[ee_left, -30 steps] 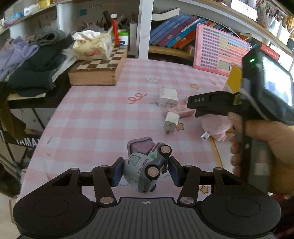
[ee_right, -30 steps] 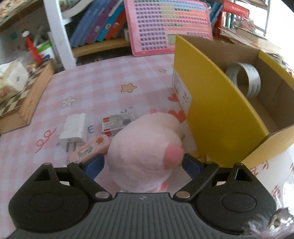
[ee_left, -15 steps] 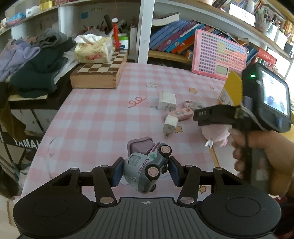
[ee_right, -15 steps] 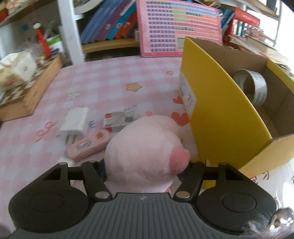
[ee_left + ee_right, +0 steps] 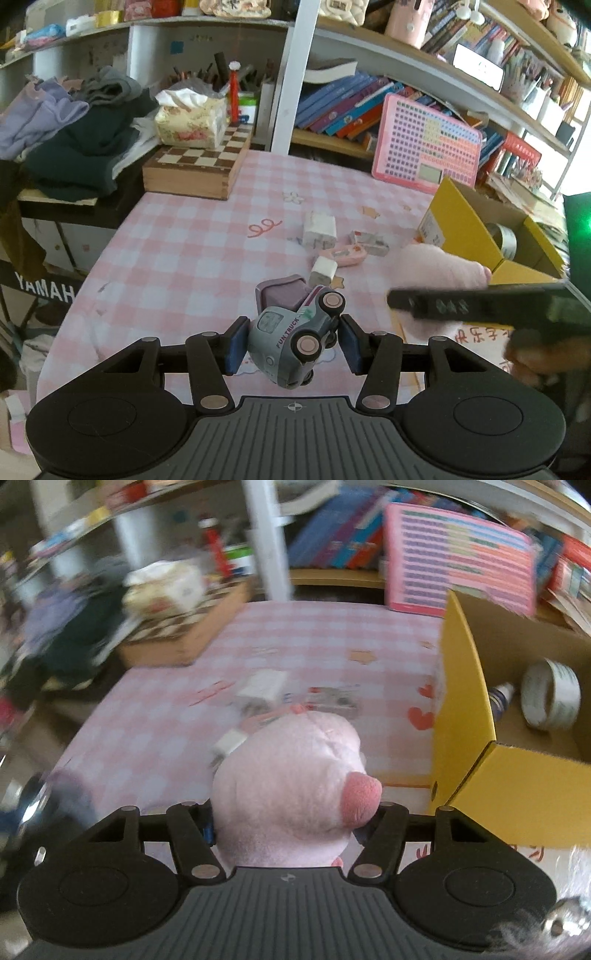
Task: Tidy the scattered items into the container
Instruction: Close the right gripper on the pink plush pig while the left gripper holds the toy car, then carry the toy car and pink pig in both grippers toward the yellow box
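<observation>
item, carry step: right claw, jaws just closed on the pink plush pig, lifted beside the yellow box; left claw clamps the toy truck above the table; next, judged: swing both over the rim and release.

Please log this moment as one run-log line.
left tongs: shut on toy truck | right tongs: just closed on pink plush | yellow box: holds tape roll

Probably a child's room at home — crammed bookshelves, pink checked tablecloth, heaped clothes, chessboard box.
</observation>
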`<state>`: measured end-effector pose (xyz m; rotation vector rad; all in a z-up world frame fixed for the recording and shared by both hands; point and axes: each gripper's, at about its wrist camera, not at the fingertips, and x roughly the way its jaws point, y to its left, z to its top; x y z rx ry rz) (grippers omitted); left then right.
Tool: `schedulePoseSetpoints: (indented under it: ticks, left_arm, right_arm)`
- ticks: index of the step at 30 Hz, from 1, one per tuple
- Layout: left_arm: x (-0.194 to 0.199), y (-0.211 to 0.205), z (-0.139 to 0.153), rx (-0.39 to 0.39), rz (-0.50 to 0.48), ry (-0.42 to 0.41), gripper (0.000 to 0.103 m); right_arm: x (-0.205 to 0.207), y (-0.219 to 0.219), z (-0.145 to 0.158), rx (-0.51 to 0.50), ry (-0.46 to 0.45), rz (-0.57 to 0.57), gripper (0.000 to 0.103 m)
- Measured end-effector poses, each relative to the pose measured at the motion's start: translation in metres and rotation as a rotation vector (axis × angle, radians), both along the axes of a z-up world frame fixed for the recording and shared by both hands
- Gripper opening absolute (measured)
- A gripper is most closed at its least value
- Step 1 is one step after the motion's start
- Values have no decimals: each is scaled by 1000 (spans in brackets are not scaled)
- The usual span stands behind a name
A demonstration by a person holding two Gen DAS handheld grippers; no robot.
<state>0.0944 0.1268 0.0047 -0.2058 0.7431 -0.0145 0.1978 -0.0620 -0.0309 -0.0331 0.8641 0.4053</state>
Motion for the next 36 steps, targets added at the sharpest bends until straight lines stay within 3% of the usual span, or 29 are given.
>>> schedulePoseSetpoints:
  ticks: [4,18,26,36]
  left_arm:
    - [-11,-2,8,-8,0,-18,50]
    - [-50,-1,18,-33,5,-46,50]
    - [-70,-3,21,-39,-15,-65,50]
    - [-93,-5,20,-54,-57,-77,50]
  right_arm:
    - [-19,-5,9,-13,32,63,61]
    - [-68,-8,14,30,50,85,61]
    - [-99,-3,19,-9,-10,123,61]
    - [-128,-12,20,-13,-10,74,62]
